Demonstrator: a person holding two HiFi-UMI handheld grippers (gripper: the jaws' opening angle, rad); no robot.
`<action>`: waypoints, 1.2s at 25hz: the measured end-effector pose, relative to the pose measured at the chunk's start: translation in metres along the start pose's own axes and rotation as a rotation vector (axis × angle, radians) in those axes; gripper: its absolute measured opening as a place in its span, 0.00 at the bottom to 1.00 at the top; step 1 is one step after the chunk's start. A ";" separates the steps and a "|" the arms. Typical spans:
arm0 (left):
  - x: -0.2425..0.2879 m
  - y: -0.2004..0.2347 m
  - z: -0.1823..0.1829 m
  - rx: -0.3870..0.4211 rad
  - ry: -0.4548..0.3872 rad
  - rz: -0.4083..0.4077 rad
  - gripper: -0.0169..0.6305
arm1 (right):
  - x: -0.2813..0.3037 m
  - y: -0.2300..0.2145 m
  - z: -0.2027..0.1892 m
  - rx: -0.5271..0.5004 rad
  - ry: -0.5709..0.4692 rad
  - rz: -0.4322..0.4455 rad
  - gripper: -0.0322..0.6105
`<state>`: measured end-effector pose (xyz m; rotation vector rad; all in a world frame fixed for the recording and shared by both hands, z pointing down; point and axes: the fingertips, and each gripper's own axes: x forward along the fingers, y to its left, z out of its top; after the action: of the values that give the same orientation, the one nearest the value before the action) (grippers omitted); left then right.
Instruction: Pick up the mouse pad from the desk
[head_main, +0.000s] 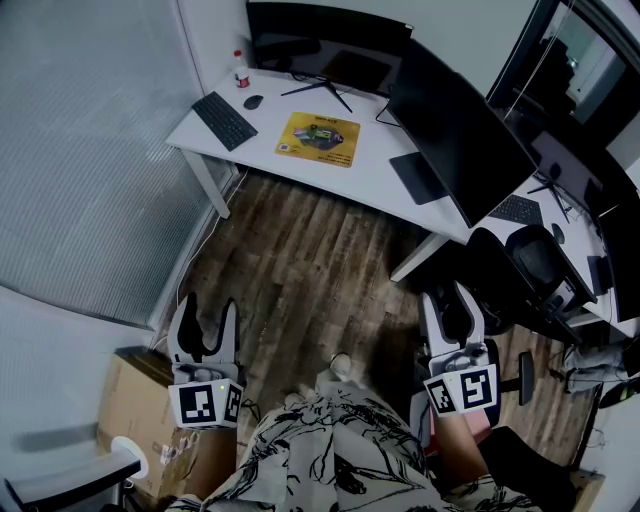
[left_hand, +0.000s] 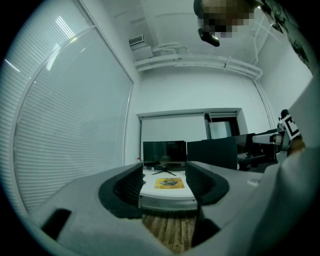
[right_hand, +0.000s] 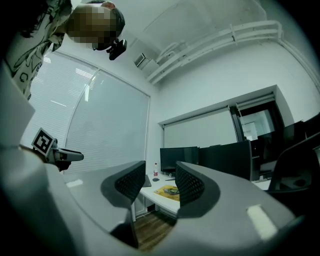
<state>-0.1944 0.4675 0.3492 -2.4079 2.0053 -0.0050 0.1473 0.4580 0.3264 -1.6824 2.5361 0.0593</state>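
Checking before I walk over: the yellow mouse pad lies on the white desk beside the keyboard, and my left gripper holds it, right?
No. The yellow mouse pad lies on the white desk beside the keyboard, but the left gripper holds nothing: the left gripper view shows its jaws apart and empty.

Yellow mouse pad with printed graphic, flat on white desk, beside keyboard.
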 end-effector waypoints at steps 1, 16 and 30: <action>0.000 0.000 -0.001 -0.002 0.002 0.001 0.45 | 0.000 0.000 -0.001 0.000 0.002 0.000 0.34; 0.006 0.011 -0.002 0.006 0.012 0.027 0.63 | 0.012 -0.001 -0.004 0.001 0.006 -0.005 0.52; 0.015 0.008 -0.003 0.013 0.006 0.025 0.83 | 0.018 -0.007 -0.005 0.013 -0.003 -0.005 0.70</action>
<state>-0.1994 0.4514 0.3523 -2.3782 2.0308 -0.0247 0.1465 0.4388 0.3296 -1.6823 2.5249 0.0448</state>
